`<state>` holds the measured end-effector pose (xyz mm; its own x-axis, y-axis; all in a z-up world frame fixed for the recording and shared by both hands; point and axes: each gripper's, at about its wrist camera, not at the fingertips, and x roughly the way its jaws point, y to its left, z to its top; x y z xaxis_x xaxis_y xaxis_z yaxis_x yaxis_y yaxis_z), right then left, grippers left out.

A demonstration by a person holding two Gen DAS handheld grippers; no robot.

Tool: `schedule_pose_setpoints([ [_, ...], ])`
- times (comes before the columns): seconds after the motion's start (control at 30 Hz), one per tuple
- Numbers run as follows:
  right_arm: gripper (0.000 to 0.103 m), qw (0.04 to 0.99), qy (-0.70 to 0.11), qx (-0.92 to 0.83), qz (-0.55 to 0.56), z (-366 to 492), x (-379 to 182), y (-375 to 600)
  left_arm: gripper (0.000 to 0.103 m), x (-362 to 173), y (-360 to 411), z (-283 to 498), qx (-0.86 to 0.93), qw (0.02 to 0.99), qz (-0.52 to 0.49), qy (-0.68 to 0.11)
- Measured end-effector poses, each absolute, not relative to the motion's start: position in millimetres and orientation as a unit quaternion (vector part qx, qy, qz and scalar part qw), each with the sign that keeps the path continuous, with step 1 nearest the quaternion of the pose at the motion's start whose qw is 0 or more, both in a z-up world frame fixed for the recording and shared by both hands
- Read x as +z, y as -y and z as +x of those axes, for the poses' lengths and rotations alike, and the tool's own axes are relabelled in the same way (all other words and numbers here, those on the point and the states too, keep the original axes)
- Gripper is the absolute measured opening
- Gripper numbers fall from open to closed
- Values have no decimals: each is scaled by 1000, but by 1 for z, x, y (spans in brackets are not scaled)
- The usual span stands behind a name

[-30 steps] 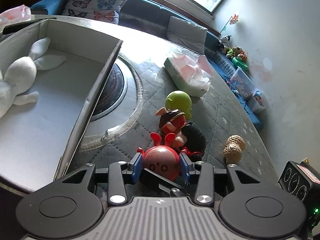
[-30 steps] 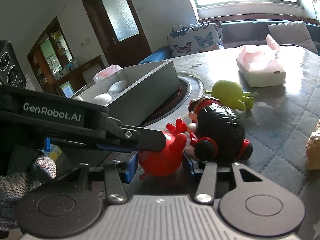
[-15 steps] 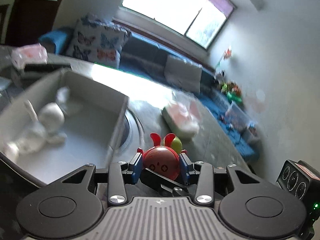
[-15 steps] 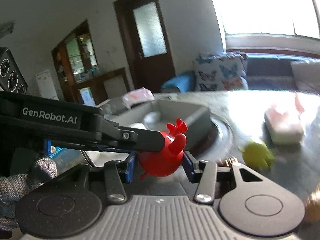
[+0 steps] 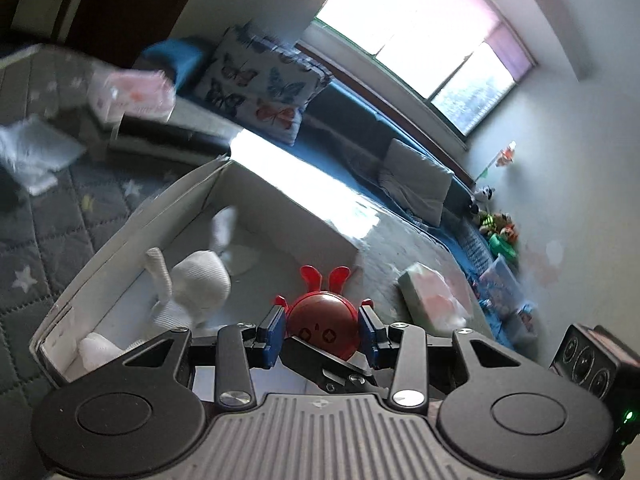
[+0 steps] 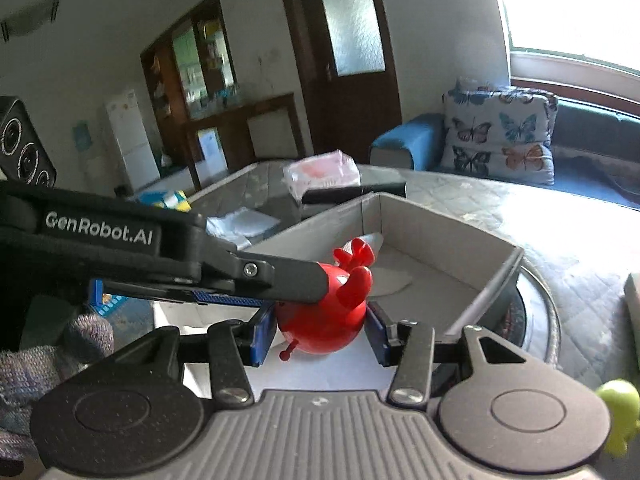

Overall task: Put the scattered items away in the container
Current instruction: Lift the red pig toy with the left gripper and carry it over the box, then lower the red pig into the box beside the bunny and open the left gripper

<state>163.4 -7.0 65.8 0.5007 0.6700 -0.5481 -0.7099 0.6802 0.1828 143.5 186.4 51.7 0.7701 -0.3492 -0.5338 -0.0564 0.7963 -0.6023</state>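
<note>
Red round toy (image 5: pixel 323 330) clamped between both my left gripper (image 5: pixel 323 334) and right gripper (image 6: pixel 320 330) pads, above the white box (image 5: pixel 120 232) holding a white plush rabbit (image 5: pixel 196 284).

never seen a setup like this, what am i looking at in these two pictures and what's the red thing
No robot here: a person holds a two-finger gripper in each hand, each with a fisheye camera looking along its fingers. One picture is from the left gripper, the other from the right gripper. Both seem clamped on one red toy, held over a grey box on a quilted table. A white plush lies inside; a green toy and tissue pack sit outside.
</note>
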Motion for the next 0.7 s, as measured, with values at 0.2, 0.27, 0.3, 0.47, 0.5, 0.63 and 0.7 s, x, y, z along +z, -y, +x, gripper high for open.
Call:
schedule_pose_setpoints([
  [0.2,48,848,-342,399,-71,186,50,-15,41,30,-203,161,-74,870,-339,-350],
  [0.27,48,843,-350,398,-87,189,46,-21,41,25,-205,164,-73,867,-341,-355],
  [0.3,48,842,-353,397,-96,191,44,-25,41,23,-205,166,-72,866,-342,-359],
  [0.47,48,832,-374,390,-123,199,37,-39,41,12,-209,171,-69,858,-347,-371],
  [0.5,48,831,-376,389,-129,200,35,-41,41,10,-210,171,-69,857,-349,-373],
  [0.63,49,827,-380,386,-151,201,32,-50,41,6,-212,172,-67,853,-355,-378],
  [0.7,49,825,-383,385,-156,202,31,-53,41,6,-212,172,-66,853,-354,-378],
])
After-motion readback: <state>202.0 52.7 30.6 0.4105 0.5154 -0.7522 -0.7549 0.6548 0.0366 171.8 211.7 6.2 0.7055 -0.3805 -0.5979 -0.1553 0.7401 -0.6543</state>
